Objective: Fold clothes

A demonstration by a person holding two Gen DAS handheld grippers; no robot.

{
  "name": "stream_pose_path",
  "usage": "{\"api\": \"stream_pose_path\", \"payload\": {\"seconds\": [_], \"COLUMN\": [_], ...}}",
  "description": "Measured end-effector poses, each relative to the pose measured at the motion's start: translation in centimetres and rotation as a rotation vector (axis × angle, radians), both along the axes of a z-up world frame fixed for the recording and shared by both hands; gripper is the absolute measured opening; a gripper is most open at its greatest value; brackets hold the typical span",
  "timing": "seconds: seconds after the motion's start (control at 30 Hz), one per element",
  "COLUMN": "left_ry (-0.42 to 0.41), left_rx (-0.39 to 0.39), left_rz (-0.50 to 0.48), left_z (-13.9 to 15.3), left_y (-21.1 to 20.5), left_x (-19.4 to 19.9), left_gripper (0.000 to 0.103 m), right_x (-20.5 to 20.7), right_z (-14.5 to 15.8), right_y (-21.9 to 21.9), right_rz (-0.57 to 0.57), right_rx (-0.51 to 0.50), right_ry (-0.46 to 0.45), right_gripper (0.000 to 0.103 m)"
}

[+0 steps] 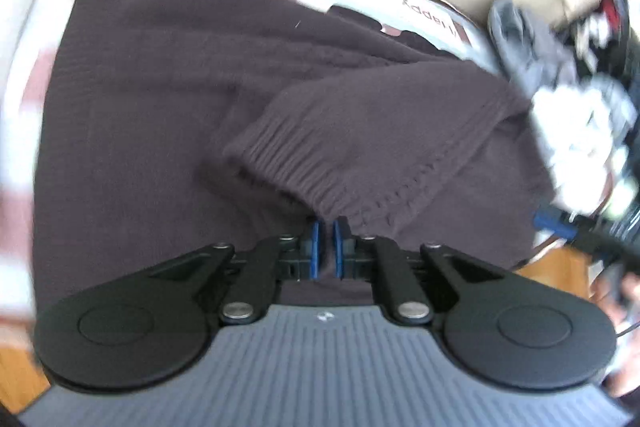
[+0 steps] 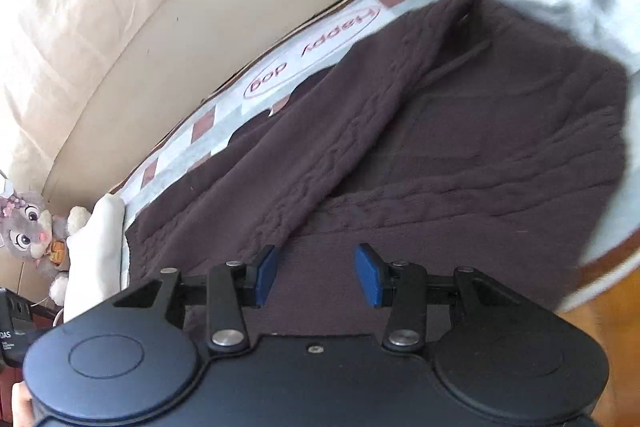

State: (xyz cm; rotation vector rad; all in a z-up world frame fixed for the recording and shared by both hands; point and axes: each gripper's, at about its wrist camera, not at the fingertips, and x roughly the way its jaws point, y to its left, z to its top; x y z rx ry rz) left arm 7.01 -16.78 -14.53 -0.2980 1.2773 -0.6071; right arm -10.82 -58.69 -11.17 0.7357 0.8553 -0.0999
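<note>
One sleeve cuff (image 1: 296,163) of the brown sweater (image 2: 460,155) sits pinched in the left tool (image 1: 325,247), drawn across the body ahead; right tool (image 2: 316,275) gapes wide above the hem. Folding looks partway.

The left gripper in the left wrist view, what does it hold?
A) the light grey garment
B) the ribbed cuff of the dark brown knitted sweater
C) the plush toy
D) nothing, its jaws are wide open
B: the left gripper has its blue pads closed on the ribbed cuff of the dark brown knitted sweater.
</note>
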Motion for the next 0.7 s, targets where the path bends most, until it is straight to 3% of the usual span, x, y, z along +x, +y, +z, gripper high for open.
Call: {"api": "stream_pose_path", "payload": {"seconds": [0.03, 0.07, 0.13, 0.17, 0.3, 0.4, 0.47, 0.53, 0.7], "left_ry": [0.032, 0.017, -0.147, -0.221, -0.373, -0.491, -0.527, -0.533, -0.429], "left_rx": [0.027, 0.121, 0.355, 0.391, 0.21, 0.128, 0.113, 0.104, 0.063], "left_rz": [0.009, -0.007, -0.079, -0.105, -0.124, -0.199, -0.279, -0.364, -0.472], "left_z": [-0.7, -1.2, -0.9, -0.2, 3.9, 6.2, 6.4, 5.6, 2.1], "left_y": [0.3, 0.0, -1.7, -2.4, -4.0, -6.5, -8.4, -10.7, -16.7], "left_x": [-0.3, -0.8, -2.2, -2.9, -3.9, -4.7, -5.2, -5.5, -4.7], "left_gripper": [0.006, 0.006, 0.007, 0.008, 0.019, 0.034, 0.038, 0.039, 0.039], "right_x": [-0.5, -1.1, -2.1, -2.8, -5.2, -7.3, -8.4, -8.0, -7.0], "right_z": [0.6, 1.1, 2.1, 2.6, 2.4, -0.6, -3.0, -4.2, -7.2], "right_y": [-0.6, -1.4, -3.8, -5.3, -10.4, -12.8, -13.9, -14.3, -15.3], "right_rz": [-0.014, -0.033, -0.083, -0.107, -0.17, -0.302, -0.39, -0.412, -0.468], "right_rx": [0.001, 0.004, 0.01, 0.01, 0.011, 0.127, 0.224, 0.231, 0.247], "right_ry": [0.002, 0.011, 0.047, 0.071, 0.137, 0.156, 0.143, 0.132, 0.104], "right_gripper": [0.049, 0.049, 0.05, 0.051, 0.059, 0.059, 0.059, 0.059, 0.059]}}
